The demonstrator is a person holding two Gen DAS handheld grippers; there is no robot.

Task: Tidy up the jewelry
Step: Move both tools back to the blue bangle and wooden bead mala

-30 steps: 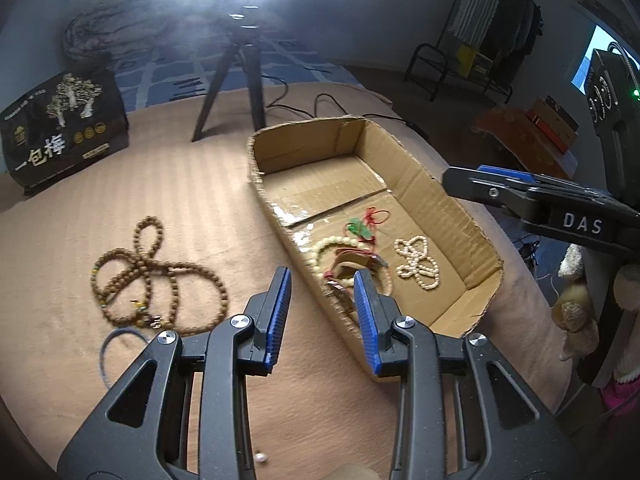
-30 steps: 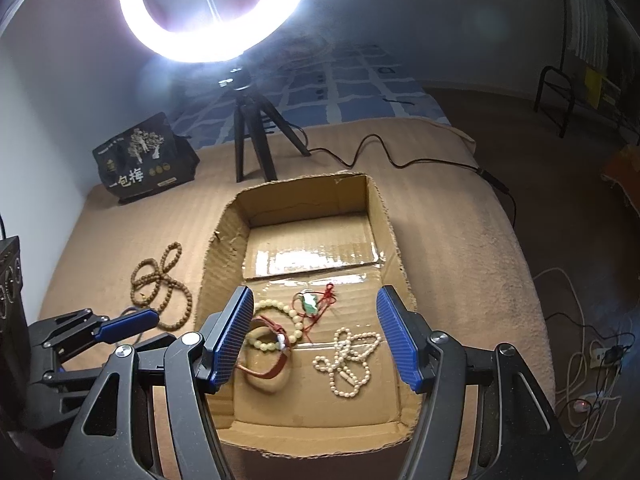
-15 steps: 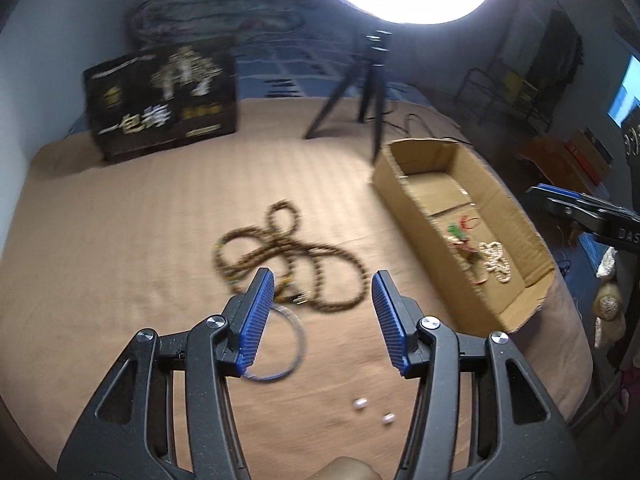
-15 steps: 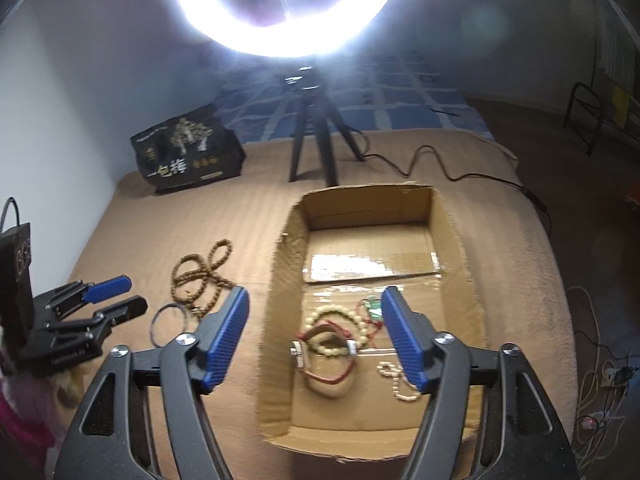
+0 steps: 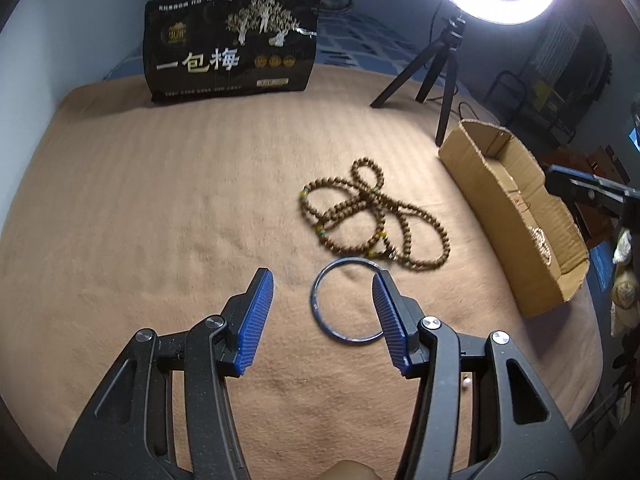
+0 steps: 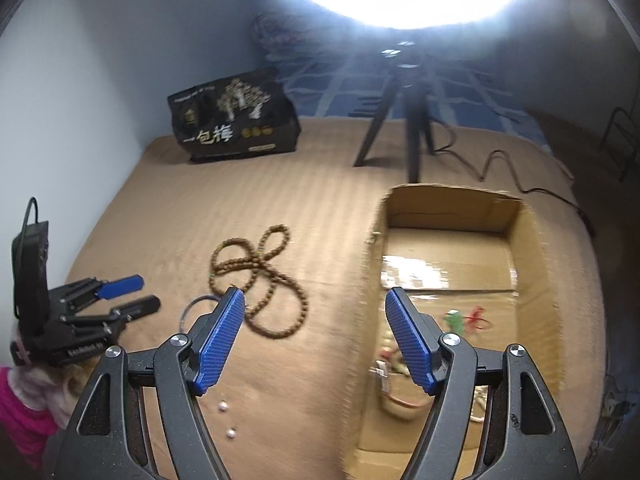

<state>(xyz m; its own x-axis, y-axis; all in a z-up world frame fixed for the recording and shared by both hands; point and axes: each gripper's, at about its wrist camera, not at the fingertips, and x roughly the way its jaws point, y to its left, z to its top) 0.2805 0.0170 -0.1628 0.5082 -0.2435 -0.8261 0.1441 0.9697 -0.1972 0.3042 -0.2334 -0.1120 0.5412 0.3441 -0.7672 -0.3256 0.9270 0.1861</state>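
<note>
A thin blue bangle (image 5: 347,300) lies on the tan blanket, just ahead of my open, empty left gripper (image 5: 323,322) and near its right finger. A long brown bead necklace (image 5: 370,216) is coiled beyond it, also in the right wrist view (image 6: 258,280). The cardboard box (image 5: 496,200) at the right holds a pearl string (image 5: 542,242); in the right wrist view the box (image 6: 532,248) holds a green and red charm (image 6: 464,318) and bracelets. My right gripper (image 6: 314,338) is open and empty, over the box's left wall. The left gripper (image 6: 120,296) shows there too.
A black printed bag (image 5: 232,48) stands at the back of the blanket. A ring light on a tripod (image 5: 444,76) stands behind the box. Two small silver beads (image 6: 226,420) lie near the front edge. A cable (image 6: 500,168) runs off at the back right.
My left gripper has swung left from the box to the blue bangle and opened wider. My right gripper has shifted left, from over the box's middle to its left wall.
</note>
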